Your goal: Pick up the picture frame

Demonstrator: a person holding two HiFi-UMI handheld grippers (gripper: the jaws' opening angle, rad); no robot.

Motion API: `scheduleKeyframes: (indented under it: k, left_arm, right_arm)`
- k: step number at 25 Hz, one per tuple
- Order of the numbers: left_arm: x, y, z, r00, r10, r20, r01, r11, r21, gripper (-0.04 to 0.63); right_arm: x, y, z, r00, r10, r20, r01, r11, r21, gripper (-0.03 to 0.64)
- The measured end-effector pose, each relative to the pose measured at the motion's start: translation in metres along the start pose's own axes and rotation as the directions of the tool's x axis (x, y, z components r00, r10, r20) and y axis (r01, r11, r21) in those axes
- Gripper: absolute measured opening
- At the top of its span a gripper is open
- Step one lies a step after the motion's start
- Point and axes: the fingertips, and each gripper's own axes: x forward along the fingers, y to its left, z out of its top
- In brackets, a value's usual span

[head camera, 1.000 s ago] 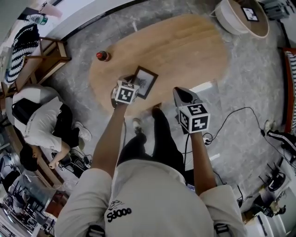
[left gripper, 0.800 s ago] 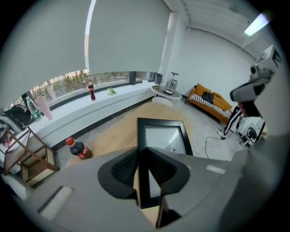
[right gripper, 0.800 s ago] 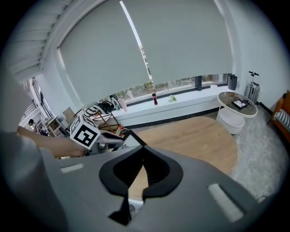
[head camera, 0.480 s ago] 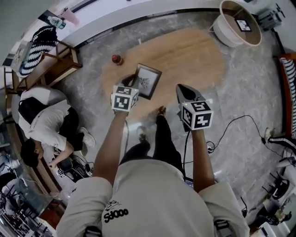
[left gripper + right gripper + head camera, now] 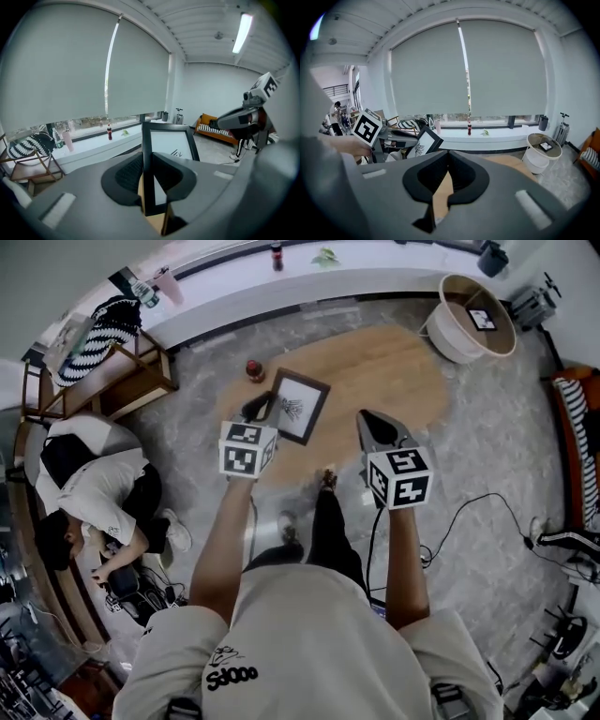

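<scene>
The picture frame (image 5: 298,406), black-edged with a white sketch print, is held by its left edge in my left gripper (image 5: 260,409), above the oval wooden table (image 5: 394,371). In the left gripper view the frame (image 5: 169,143) stands upright between the jaws, and the left gripper (image 5: 147,161) is shut on its black border. My right gripper (image 5: 375,427) hovers to the right of the frame, apart from it, over the table's near edge. In the right gripper view the right gripper (image 5: 448,157) has its jaws touching with nothing between them, and the frame (image 5: 421,145) shows at the left.
A small red bottle (image 5: 254,370) stands on the table's left end. A round white side table (image 5: 473,306) sits at the far right. A person (image 5: 84,493) crouches at the left beside a wooden chair (image 5: 112,343). A black cable (image 5: 469,498) lies on the floor.
The left gripper has risen with the picture frame in it, lifting it off the table. The table now looks smaller and farther below. The right gripper has kept its place beside it.
</scene>
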Motion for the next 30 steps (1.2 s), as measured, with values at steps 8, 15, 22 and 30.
scheduleKeyframes:
  k: [8, 15, 22, 30]
  left_arm:
    - [-0.082, -0.004, 0.035, 0.991, 0.027, 0.132, -0.032, 0.999, 0.036, 0.074]
    - [-0.144, -0.010, 0.073, 0.969, 0.043, 0.242, -0.054, 0.998, 0.040, 0.074]
    - [-0.189, -0.018, 0.103, 0.940, 0.039, 0.339, -0.063, 0.996, 0.061, 0.074]
    - [-0.219, -0.030, 0.118, 0.924, 0.022, 0.383, -0.072, 0.991, 0.116, 0.074]
  right_arm:
    - [-0.054, 0.051, 0.042, 0.992, -0.013, 0.123, 0.025, 0.995, -0.102, 0.003]
    - [-0.095, 0.073, 0.074, 0.978, 0.000, 0.208, 0.029, 0.991, -0.134, 0.003]
    - [-0.116, 0.092, 0.093, 0.969, 0.011, 0.247, 0.037, 0.981, -0.189, 0.003]
    - [-0.136, 0.111, 0.103, 0.960, 0.027, 0.280, 0.038, 0.974, -0.224, 0.003]
